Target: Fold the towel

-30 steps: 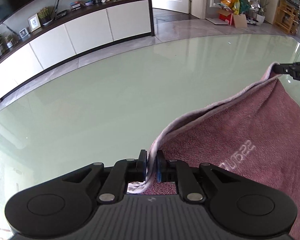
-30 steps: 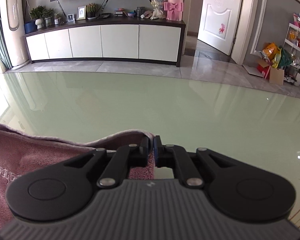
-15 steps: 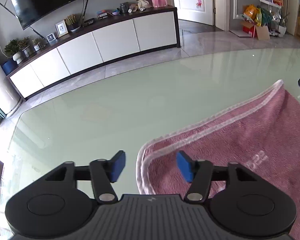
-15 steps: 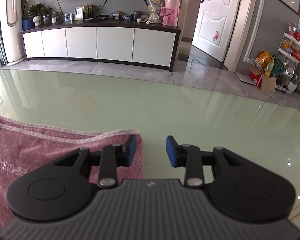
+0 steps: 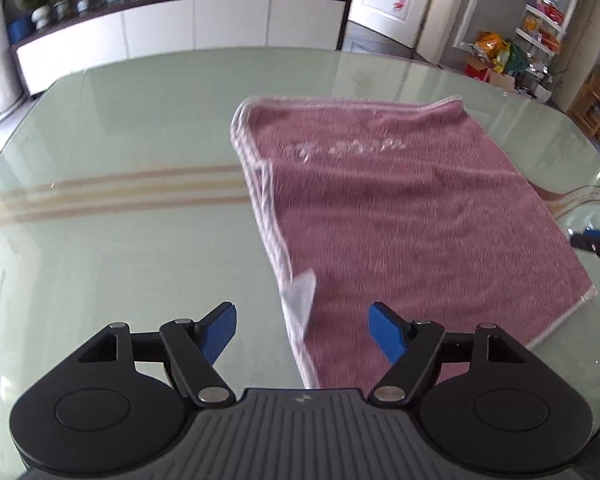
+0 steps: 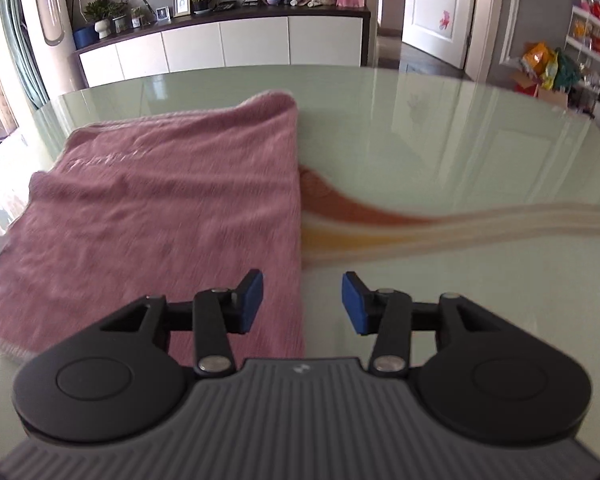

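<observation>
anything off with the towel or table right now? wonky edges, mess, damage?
Nothing damaged or spilled. The pink towel lies folded on the glass table. Minor quirks: a white care label sticks out at its left edge, and the far right corner humps up slightly. Both grippers, left and right, are open, holding nothing.

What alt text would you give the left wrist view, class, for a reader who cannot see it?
A pink towel lies flat on a glass table, a white tag on its near left edge. The open left gripper, blue pads apart, hangs above that edge, holding nothing, its jaws having just been opening. A white cabinet and door stand behind.
</observation>
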`<state>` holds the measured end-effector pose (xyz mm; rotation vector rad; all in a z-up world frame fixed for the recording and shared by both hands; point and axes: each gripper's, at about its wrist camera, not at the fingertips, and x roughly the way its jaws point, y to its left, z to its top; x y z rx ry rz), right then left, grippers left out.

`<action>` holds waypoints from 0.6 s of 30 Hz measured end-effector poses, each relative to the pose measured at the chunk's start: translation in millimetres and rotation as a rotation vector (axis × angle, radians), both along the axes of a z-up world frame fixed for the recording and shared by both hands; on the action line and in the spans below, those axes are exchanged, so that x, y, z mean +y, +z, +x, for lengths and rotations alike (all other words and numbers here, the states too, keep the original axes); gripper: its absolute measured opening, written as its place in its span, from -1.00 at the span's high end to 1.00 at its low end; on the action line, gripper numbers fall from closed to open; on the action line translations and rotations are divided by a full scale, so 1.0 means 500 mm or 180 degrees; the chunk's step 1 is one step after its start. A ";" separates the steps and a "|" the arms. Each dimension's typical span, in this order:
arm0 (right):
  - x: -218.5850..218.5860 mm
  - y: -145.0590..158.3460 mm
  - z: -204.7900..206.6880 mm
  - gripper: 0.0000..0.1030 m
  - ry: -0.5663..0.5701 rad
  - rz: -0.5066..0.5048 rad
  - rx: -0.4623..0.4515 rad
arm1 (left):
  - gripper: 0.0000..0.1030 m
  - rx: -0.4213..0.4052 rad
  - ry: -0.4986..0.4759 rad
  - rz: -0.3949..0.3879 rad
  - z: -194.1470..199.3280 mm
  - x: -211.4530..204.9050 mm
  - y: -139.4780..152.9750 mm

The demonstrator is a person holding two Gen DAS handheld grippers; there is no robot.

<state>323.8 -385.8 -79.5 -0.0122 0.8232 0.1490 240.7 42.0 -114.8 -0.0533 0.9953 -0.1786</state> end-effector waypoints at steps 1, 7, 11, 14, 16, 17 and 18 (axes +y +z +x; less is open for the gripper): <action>-0.003 -0.003 -0.005 0.17 -0.0001 0.0019 0.0023 | -0.53 0.0011 0.0019 0.0007 -0.008 -0.001 -0.005; -0.017 -0.027 -0.029 0.46 0.0028 0.0237 0.0084 | -0.60 0.0189 0.0096 0.0161 -0.037 -0.020 -0.041; -0.015 -0.030 -0.028 0.75 0.0062 0.0325 0.0077 | -0.43 0.0049 -0.0040 0.0229 -0.052 -0.048 -0.047; -0.016 -0.027 -0.034 0.81 0.0059 0.0341 0.0058 | 0.54 0.0022 -0.0162 0.0091 -0.051 -0.059 -0.039; -0.018 -0.025 -0.039 0.83 0.0040 0.0358 0.0049 | 0.77 0.0116 -0.0181 -0.0134 -0.044 -0.055 -0.039; -0.017 -0.024 -0.041 0.83 0.0030 0.0354 0.0040 | 0.77 0.0119 -0.0194 -0.0140 -0.045 -0.054 -0.038; -0.017 -0.023 -0.043 0.83 0.0030 0.0357 0.0033 | 0.77 0.0116 -0.0211 -0.0130 -0.046 -0.054 -0.037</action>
